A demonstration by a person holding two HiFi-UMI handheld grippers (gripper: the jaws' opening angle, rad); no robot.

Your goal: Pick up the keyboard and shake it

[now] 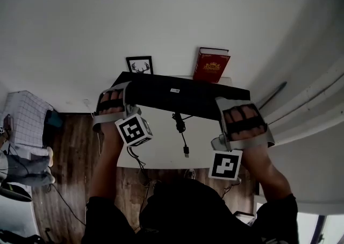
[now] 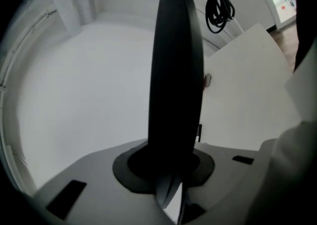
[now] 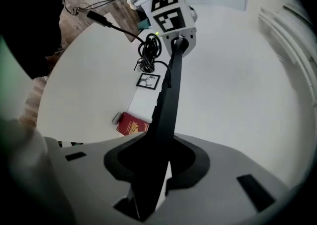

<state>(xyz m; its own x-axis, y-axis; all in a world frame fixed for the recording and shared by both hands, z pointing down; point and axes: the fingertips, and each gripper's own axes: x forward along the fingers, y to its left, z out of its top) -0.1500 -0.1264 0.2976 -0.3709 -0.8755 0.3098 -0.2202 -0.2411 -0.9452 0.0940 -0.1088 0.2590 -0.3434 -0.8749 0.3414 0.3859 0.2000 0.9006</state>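
A black keyboard (image 1: 180, 97) hangs in the air above the white table (image 1: 161, 151), turned so its underside faces me. Its black cable (image 1: 181, 130) dangles from the middle. My left gripper (image 1: 122, 100) is shut on the keyboard's left end, and my right gripper (image 1: 224, 109) is shut on its right end. In the left gripper view the keyboard (image 2: 176, 70) stands edge-on between the jaws. In the right gripper view the keyboard (image 3: 166, 105) runs edge-on away to the left gripper (image 3: 171, 18) at its far end.
A red book (image 1: 212, 64) and a small framed deer picture (image 1: 140, 65) stand at the table's far edge against the white wall. A checked basket (image 1: 24, 119) sits on the wood floor at the left. White blinds (image 1: 306, 114) are at the right.
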